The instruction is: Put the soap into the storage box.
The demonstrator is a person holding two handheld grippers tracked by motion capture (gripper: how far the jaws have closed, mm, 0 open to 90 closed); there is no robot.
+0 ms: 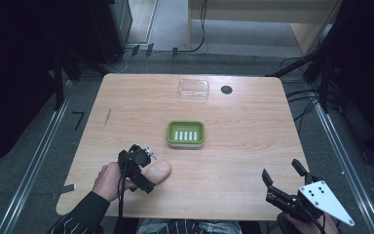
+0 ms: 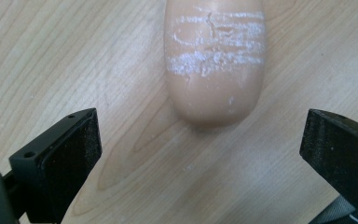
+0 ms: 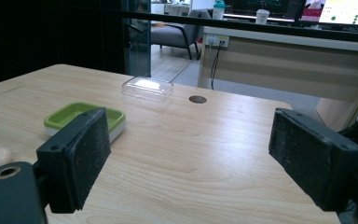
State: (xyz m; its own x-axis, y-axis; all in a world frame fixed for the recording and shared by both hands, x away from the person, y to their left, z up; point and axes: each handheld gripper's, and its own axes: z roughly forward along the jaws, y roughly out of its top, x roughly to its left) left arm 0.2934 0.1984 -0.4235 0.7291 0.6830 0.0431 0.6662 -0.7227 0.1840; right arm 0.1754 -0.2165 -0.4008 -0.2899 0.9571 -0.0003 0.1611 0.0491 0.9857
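A peach-coloured bar of soap point(image 1: 158, 171) with white scuff marks lies on the wooden table point(image 1: 233, 161) near its front left. My left gripper point(image 1: 148, 170) is open at the bar's left end, one jaw on each side. In the left gripper view the soap point(image 2: 214, 60) lies just ahead of my left gripper point(image 2: 200, 140), with nothing between the pads. A green soap dish point(image 1: 185, 133) with a white slotted insert sits at the table's middle. My right gripper point(image 1: 281, 169) hovers open and empty at the front right; in its own view my right gripper point(image 3: 191, 158) faces the dish point(image 3: 81, 116).
A clear plastic lid point(image 1: 194, 89) lies near the far edge, with a dark round hole point(image 1: 226, 89) to its right. In the right gripper view the lid point(image 3: 148, 88) sits beyond the dish. Cables and dark stands surround the table.
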